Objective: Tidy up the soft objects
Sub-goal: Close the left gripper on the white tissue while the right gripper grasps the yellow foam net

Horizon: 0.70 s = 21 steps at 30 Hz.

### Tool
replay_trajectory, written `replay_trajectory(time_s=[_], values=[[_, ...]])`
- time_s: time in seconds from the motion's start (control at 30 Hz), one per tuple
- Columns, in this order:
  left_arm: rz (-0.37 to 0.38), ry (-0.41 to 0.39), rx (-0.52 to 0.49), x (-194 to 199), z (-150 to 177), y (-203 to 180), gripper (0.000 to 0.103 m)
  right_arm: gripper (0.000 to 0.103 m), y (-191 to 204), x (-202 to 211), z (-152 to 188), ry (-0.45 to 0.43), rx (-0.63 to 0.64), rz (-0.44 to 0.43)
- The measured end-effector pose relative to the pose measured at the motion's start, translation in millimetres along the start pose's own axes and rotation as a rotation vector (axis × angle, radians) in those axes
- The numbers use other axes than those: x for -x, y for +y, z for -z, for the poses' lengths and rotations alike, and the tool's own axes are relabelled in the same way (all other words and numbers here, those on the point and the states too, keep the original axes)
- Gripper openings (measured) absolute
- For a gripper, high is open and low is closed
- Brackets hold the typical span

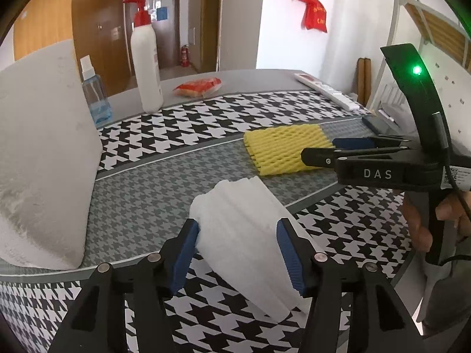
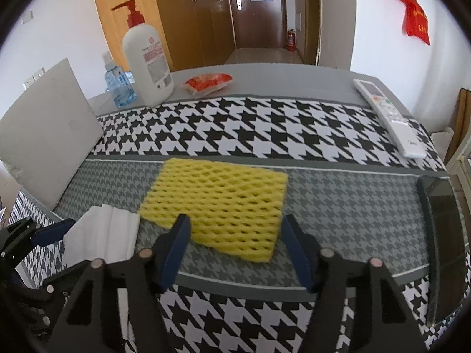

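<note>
Houndstooth cloth covers the tabletop: bold blk/wht check w/ a finer grey band across the middle. Behind it, wood doors & a corridor. Your left gripper straddles a white ribbed foam sheet, soft & folded, lying across the grey band's near edge; blue ridged pads sit at its two sides, but whether they press it or just flank it I can't tell. Your right gripper has jaws apart over the near edge of the yellow foam mesh sleeve, flat, rectangular, diamond-holed; pads not touching it. Sleeve lies on the grey band, just right of the white sheet. Big white foam slab stands tilted at left. At back: white pump bottle w/ red pump, blue spray bottle, red snack packet. White remote & dark phone at right.
</note>
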<state>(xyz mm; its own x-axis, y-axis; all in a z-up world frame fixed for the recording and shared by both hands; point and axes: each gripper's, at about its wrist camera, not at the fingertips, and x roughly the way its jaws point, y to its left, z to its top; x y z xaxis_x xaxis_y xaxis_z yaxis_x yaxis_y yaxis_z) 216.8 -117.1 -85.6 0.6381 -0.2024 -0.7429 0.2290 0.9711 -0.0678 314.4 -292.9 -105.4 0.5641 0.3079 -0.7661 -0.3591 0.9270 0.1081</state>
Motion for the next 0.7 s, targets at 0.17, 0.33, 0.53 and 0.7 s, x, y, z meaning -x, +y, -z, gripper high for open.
replay_trajectory(time_s=[0.17,0.33,0.53,0.7], values=[[0.0,0.011,-0.006,-2.7,0.4,-3.0,0.06,0.047,0.9,-0.3,0.7,0.004,0.005,0.003],[-0.012,0.022,0.001,-6.9,0.9,-3.5,0.062,0.027,9.1,-0.3,1.6,0.0,0.034,-0.025],[-0.024,0.02,0.009,-9.2,2.5,-4.5,0.062,0.023,11.4,1.2,1.1,-0.009,0.035,-0.032],[-0.03,0.038,0.012,-11.8,2.6,-4.5,0.06,0.023,8.2,13.0,1.2,-0.039,0.024,-0.045]])
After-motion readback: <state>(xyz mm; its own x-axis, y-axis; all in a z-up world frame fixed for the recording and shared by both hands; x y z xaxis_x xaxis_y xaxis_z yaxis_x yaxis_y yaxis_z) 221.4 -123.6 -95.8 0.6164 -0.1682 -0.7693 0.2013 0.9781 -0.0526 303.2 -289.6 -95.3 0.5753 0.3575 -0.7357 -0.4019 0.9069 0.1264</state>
